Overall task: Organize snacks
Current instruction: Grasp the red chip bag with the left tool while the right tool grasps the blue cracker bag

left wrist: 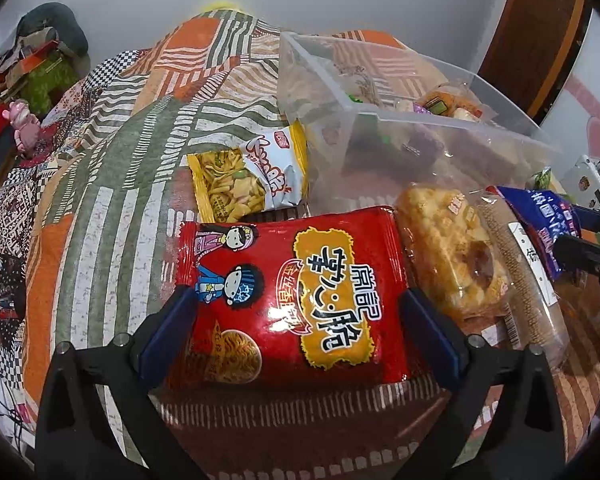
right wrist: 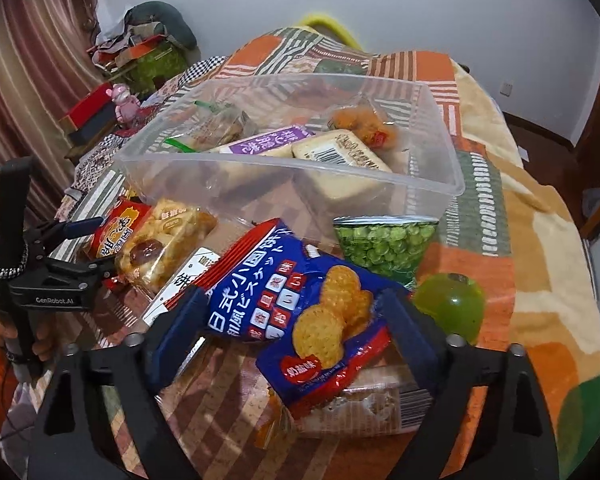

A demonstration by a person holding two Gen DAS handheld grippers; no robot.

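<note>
My left gripper is wide open around a red noodle-snack packet that lies on the blanket; its pads stand at the packet's two side edges. My right gripper is wide open around a blue cracker packet that rests tilted on other packets. A clear plastic bin behind it holds several wrapped snacks; it also shows in the left wrist view. The left gripper also shows at the left of the right wrist view.
A yellow chip packet, a pastry pack and a sesame-bar pack lie on the patchwork blanket. A green pea bag and a green ball lie right of the blue packet. Clutter stands at the far left.
</note>
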